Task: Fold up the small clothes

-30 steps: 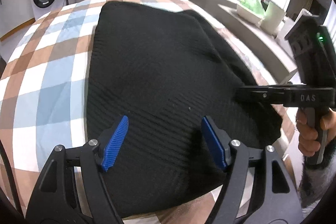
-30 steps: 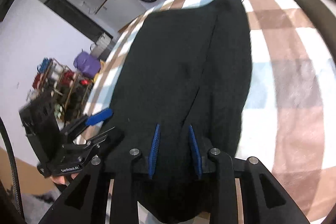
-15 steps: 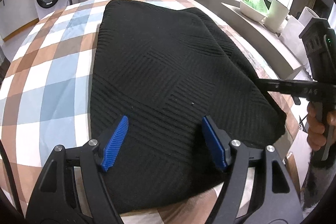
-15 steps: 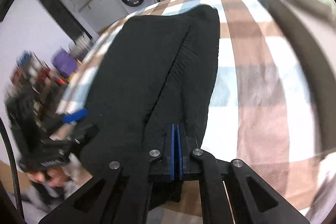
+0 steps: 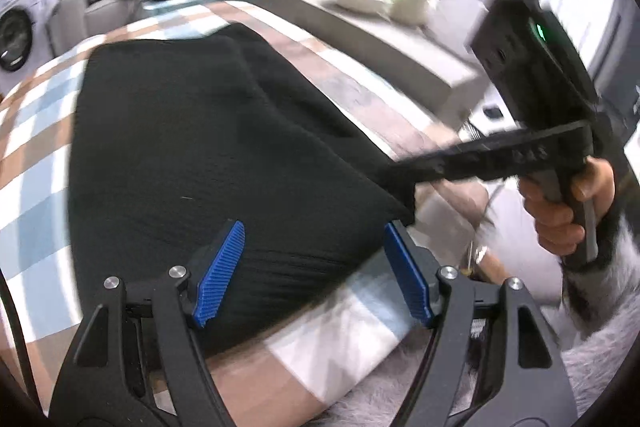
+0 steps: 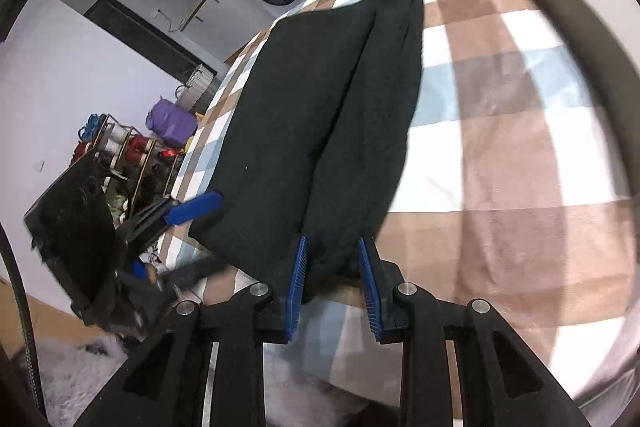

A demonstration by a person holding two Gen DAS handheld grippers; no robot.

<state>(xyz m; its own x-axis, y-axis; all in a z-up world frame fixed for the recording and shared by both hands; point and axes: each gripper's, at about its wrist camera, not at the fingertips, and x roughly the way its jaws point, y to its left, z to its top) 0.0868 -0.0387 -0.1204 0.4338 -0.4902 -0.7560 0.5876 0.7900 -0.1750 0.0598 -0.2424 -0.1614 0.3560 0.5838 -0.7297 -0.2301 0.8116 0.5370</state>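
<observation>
Black knit garment lies flat on the checked table, its near hem between the spread, empty left tongs (blurred). From the right tongs, jaws have just reopened after pinching; that corner sits loosely between them, seemingly released, fold laid.

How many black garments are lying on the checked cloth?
1: a black knit garment, folded lengthwise, lies along the checked cloth, its near end by both grippers. The dark pile on the far sofa is off the cloth and blurred.
</observation>
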